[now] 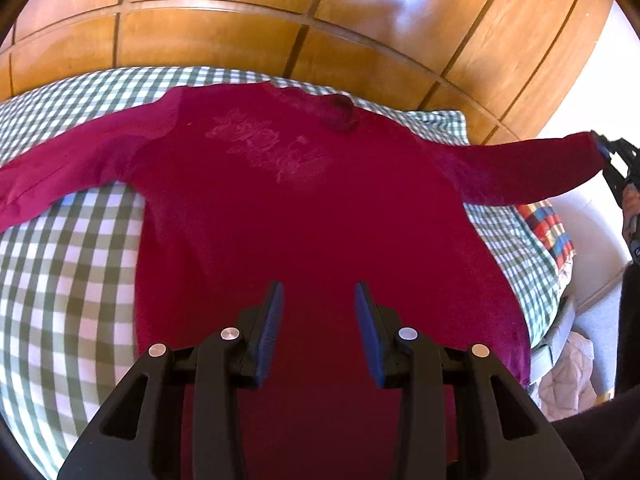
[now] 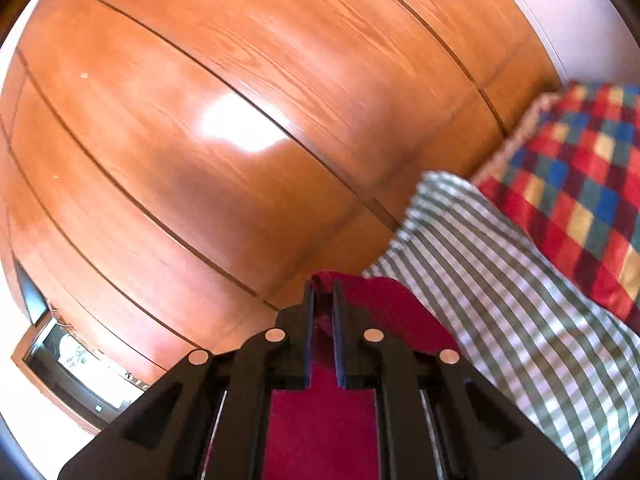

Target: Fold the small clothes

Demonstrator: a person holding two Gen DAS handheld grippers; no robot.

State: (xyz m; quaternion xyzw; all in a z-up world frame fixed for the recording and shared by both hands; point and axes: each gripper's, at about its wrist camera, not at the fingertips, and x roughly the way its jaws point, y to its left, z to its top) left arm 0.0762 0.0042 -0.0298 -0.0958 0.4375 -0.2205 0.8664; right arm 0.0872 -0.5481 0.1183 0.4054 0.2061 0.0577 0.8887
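A: Start close. What are the left gripper [image 1: 319,294]'s fingers doing?

B: They stand partly apart with nothing between them, over the lower body of the red long-sleeved shirt [image 1: 304,208], which lies flat on the checked bed cover [image 1: 60,272]. The hem is nearest; the neckline [image 1: 340,114] is ahead, near twelve o'clock.

A: And the sleeves?

B: They run crosswise, one out toward nine o'clock, the other toward three o'clock. That sleeve's cuff [image 1: 588,148] is lifted clear of the bed by the right gripper [image 2: 323,288], whose fingers are pinched tight on the red cloth.

A: So which way does the fold go?

B: I judge the held sleeve should travel from three o'clock in across the body, along that crosswise axis. The right hand owns it; the left is nearer the hem. Beyond everything stands a wooden wardrobe [image 1: 248,36].
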